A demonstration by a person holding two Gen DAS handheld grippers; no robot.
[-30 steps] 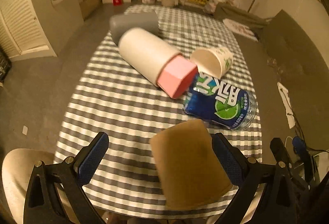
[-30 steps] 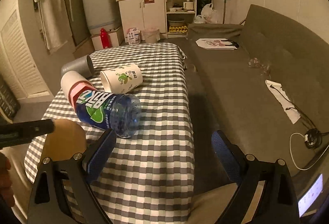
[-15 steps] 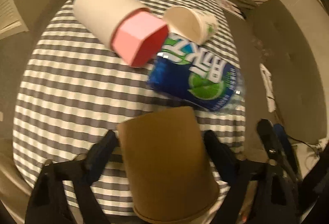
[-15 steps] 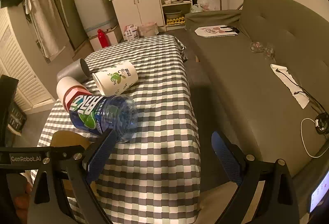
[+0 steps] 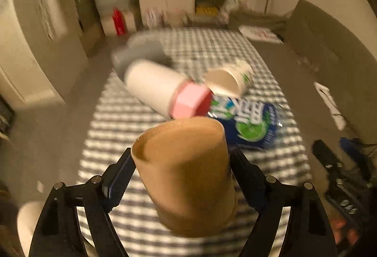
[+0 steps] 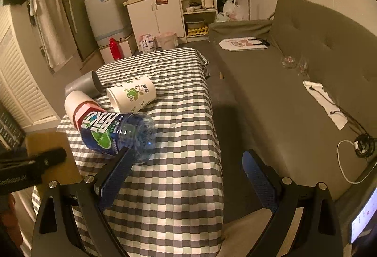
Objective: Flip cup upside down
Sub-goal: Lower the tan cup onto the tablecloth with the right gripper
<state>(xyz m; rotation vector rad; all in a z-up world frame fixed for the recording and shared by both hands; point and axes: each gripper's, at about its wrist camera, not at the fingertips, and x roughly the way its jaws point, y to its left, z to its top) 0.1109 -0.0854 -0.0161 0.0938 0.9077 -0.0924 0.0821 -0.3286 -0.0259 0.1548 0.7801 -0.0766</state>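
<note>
Brown cup [image 5: 188,174] now lifted off checkered table [image 5: 212,49] — left gripper [image 5: 181,169] clamps it; right gripper [image 6: 186,174] gapes apart, holding nothing.

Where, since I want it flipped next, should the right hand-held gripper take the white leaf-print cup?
Across the middle of its side wall, coming from above. The white leaf-print cup lies on its side on the checked cloth, with its mouth toward the blue-label bottle, which crowds that end. Its upper side looks free. The right hand-held gripper is open and empty.

on the table [image 6: 183,129], the bottle [image 6: 117,132] lies before the printed cup [image 6: 132,96]; the sofa [image 6: 294,92] stands right.
</note>
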